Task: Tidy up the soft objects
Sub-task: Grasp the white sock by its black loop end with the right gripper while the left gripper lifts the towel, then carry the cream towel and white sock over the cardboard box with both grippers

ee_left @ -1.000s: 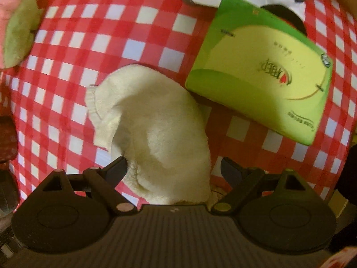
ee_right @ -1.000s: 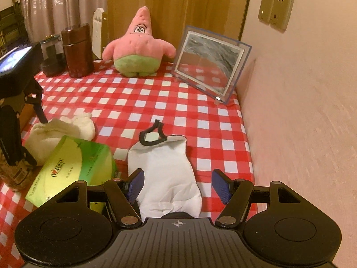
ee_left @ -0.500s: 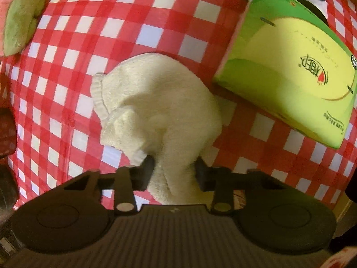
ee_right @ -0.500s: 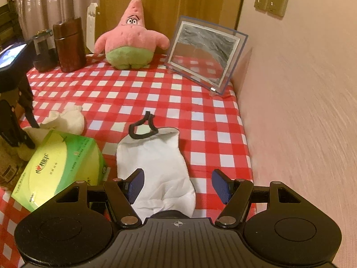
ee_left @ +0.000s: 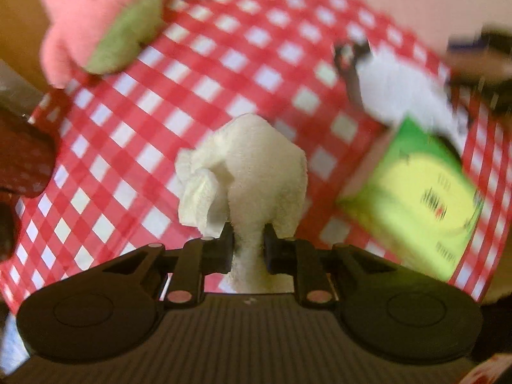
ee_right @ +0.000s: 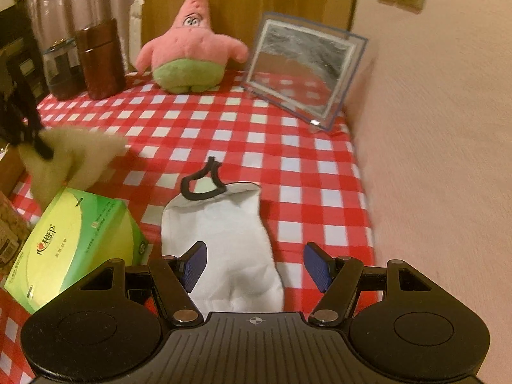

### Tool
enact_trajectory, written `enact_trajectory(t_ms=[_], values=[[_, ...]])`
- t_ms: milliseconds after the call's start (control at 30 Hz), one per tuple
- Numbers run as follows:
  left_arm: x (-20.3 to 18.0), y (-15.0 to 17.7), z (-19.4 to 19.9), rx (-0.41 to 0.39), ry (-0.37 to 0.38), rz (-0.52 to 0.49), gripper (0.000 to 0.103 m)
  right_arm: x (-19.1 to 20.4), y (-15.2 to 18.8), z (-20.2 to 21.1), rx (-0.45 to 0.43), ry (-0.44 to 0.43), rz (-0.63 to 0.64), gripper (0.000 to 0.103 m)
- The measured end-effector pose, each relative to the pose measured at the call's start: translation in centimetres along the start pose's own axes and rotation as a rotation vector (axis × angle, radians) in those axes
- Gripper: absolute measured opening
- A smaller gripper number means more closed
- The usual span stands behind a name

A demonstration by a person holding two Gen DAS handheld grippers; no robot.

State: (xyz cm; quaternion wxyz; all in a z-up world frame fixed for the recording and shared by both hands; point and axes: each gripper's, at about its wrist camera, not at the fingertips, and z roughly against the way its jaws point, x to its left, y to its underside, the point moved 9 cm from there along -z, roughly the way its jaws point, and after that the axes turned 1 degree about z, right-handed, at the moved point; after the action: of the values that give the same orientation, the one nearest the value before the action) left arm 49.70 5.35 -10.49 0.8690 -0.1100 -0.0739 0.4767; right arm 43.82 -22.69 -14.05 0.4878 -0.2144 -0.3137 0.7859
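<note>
One checkered counter (ee_right: 256, 134) carries one pink plush star (ee_right: 188, 54), one green tissue box (ee_right: 70, 243), one white pouch (ee_right: 224, 240) and one cream towel (ee_left: 252, 166). The left gripper (ee_left: 248, 246) has its jaws pinching the towel, bunched up and lifted off the counter beside the tissue box. The right gripper (ee_right: 256, 265) hangs over the pouch's near end, jaws spread wide.

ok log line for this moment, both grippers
left gripper: shut on cream towel, lifted | right gripper: open over white pouch | tissue box: on table
</note>
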Motion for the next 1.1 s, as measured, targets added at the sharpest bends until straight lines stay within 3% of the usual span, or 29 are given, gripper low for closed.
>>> enact_trajectory(t_ms=[233, 433, 467, 500, 667, 1100], values=[[1.4, -1.1, 2.1, -0.134, 0.063, 0.133, 0.016, -0.4, -0.5, -5.0, 0.082, -0.046, -0.027, 0.067], [1.3, -1.0, 2.9, -0.168, 0.087, 0.141, 0.016, -0.2, -0.7, -7.1, 0.122, -0.066, -0.039, 0.066], [1.2, -0.9, 2.9, -0.172, 0.09, 0.141, 0.016, -0.1, -0.7, -7.2, 0.123, -0.065, -0.037, 0.057], [1.2, -0.9, 2.9, -0.176, 0.093, 0.141, 0.016, 0.1, -0.8, -7.3, 0.127, -0.058, -0.029, 0.04], [1.0, -0.8, 2.8, -0.18, 0.095, 0.138, 0.016, 0.6, -1.0, -6.8, 0.116, -0.026, 0.011, 0.01], [0.5, -0.5, 6.0, -0.253, 0.071, 0.186, 0.016, 0.3, -4.6, 0.7, -0.08, 0.033, -0.023, 0.005]])
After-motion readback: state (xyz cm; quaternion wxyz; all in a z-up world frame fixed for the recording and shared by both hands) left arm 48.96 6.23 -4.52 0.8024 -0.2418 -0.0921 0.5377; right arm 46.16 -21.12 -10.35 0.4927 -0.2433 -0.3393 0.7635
